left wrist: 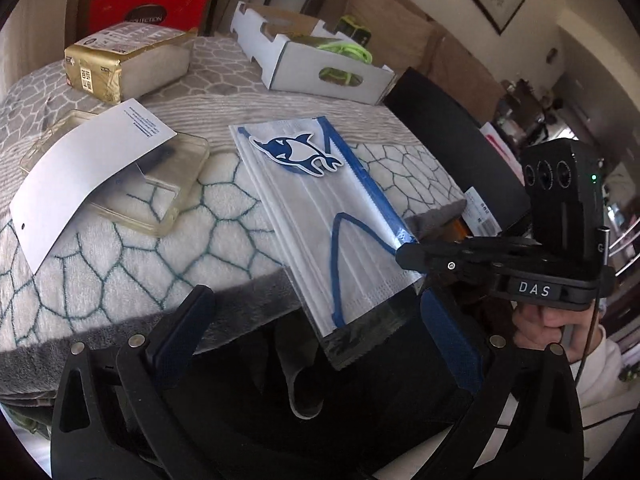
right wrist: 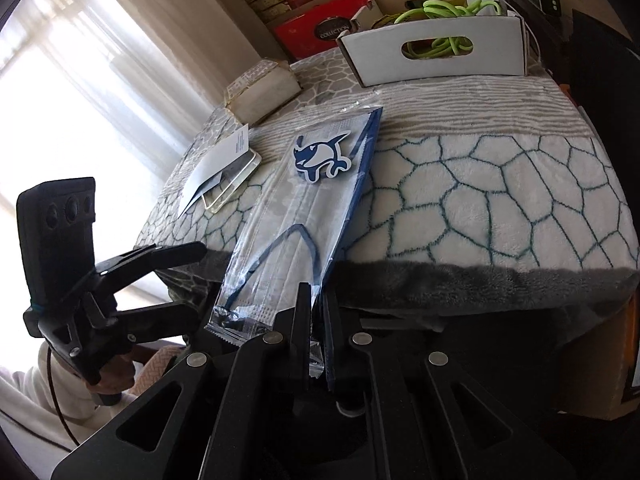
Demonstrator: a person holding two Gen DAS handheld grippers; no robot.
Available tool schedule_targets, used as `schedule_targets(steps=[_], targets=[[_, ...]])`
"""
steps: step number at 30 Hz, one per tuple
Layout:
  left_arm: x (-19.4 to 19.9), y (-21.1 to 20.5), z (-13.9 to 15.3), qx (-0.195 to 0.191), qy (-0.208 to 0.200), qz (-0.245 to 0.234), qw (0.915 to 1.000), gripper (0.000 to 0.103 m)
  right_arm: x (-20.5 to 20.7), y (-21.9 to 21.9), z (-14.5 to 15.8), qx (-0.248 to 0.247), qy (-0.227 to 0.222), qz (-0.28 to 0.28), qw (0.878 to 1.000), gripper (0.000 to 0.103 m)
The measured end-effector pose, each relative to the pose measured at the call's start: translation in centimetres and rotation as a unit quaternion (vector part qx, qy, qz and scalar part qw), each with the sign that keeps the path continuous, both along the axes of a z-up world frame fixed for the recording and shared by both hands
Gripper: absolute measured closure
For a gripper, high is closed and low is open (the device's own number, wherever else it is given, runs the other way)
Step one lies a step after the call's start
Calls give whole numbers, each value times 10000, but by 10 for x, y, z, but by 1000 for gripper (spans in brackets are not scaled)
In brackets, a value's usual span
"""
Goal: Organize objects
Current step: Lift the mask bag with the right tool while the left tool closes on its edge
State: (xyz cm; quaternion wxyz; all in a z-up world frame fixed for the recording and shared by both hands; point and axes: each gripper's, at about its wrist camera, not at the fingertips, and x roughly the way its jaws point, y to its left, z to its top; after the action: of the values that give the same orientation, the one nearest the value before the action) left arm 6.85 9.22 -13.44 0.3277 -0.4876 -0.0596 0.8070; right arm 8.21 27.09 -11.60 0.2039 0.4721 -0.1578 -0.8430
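Note:
A clear packet of white face masks (left wrist: 320,216) with blue ear loops lies on the blanket-covered table (left wrist: 120,248), its near end hanging over the front edge. A blue and white dolphin sticker (left wrist: 298,152) rests on its far half. My right gripper (right wrist: 318,320) is shut on the near corner of the packet (right wrist: 288,216); in the left wrist view it (left wrist: 406,258) comes in from the right at the packet's blue edge. My left gripper (left wrist: 316,296) stands wide open around the overhanging end, its pads clear of it. From the right wrist view it (right wrist: 196,280) sits just left of the packet.
A clear phone case (left wrist: 160,184) under a white card (left wrist: 88,168) lies to the left. A gold tissue pack (left wrist: 124,60) sits at the back left. A white cardboard box (left wrist: 320,68) holding a green cable (left wrist: 344,50) stands at the back. A person's hand (left wrist: 540,324) holds the right gripper.

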Motion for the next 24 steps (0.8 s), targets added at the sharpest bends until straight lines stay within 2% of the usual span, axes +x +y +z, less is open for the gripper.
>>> schedule_targets(steps=[3, 6, 9, 10, 11, 16, 24], targets=[[-1, -3, 0, 426, -292, -27, 9987, 5, 3, -2, 1, -67, 14, 14, 10000, 98], [-3, -5, -11, 961, -967, -217, 9904, 29, 6, -4, 0, -233, -8, 36, 9997, 97], [-5, -3, -27, 886, -1228, -136, 9884, 50, 6, -5, -3, -254, -22, -5, 9997, 97], [-6, -3, -31, 866, -1312, -114, 9875, 62, 7, -5, -4, -265, -41, -21, 9996, 97], [-7, -3, -34, 874, -1391, -95, 9864, 69, 7, -5, -5, -289, -59, -32, 9996, 97], [-5, 0, -30, 896, -1276, -104, 9877, 80, 9, -2, -13, -372, -165, -55, 9992, 97], [-9, 5, -37, 955, -1406, -38, 9854, 79, 13, -8, -23, -582, -357, 12, 9977, 95]])
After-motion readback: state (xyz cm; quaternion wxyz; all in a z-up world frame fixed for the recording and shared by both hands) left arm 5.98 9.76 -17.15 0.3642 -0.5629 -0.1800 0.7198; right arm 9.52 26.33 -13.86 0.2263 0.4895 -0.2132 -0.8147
